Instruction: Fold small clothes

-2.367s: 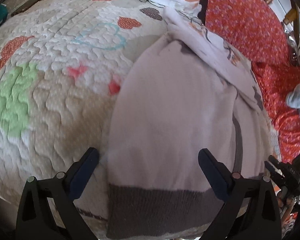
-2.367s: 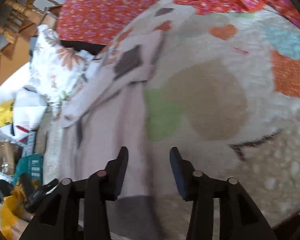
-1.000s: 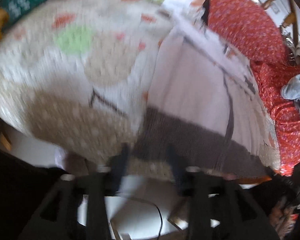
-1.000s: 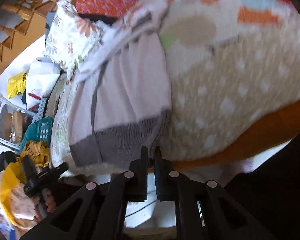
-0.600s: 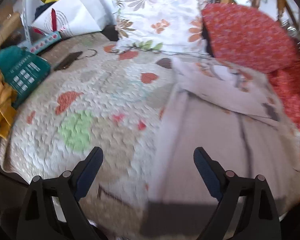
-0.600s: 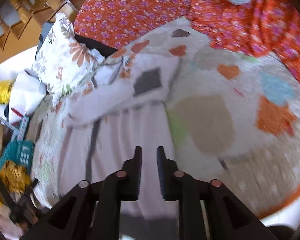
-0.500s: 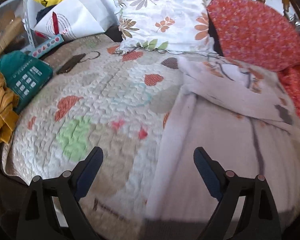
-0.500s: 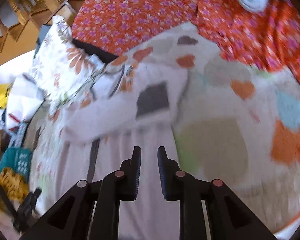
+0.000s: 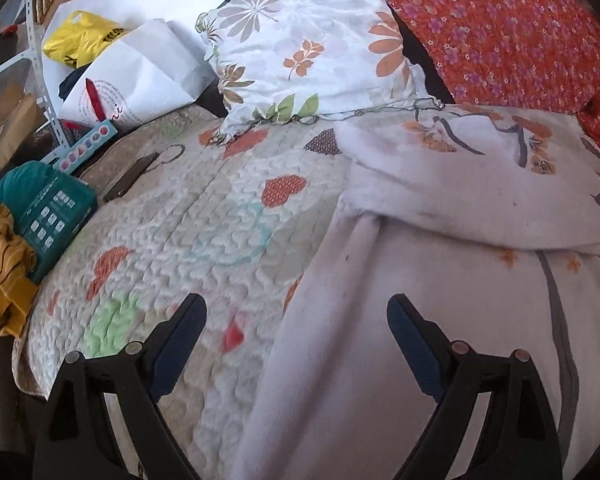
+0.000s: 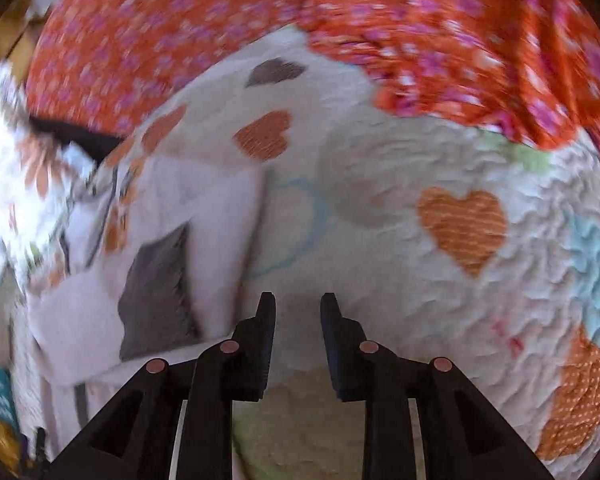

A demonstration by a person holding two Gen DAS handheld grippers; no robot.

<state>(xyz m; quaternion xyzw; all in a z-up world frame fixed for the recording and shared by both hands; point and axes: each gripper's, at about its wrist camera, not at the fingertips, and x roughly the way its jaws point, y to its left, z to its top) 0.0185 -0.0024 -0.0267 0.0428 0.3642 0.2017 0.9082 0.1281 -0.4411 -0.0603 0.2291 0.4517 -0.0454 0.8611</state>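
Observation:
A pale pink garment [image 9: 440,300] with grey trim lies spread on the heart-patterned quilt [image 9: 204,232], its upper part folded over near the top. My left gripper [image 9: 296,328] hangs open above the garment's left edge, nothing between its fingers. In the right wrist view the same garment [image 10: 172,232], with a grey patch, lies at the left. My right gripper [image 10: 298,312] hovers over bare quilt [image 10: 420,280] just right of the garment; its jaws are opening with nothing between them.
A floral pillow [image 9: 312,44] and an orange flowered cushion [image 9: 508,32] stand at the back. A teal box [image 9: 52,208], a mustard striped cloth [image 9: 0,264], a white paper bag [image 9: 136,76] and a yellow bag [image 9: 80,40] crowd the left edge. A dark flat object [image 9: 130,182] lies on the quilt.
Both grippers have let go of the grey hem at the bed's edge and moved up along the garment. The left one opened wide; the right one went from shut to slightly apart.

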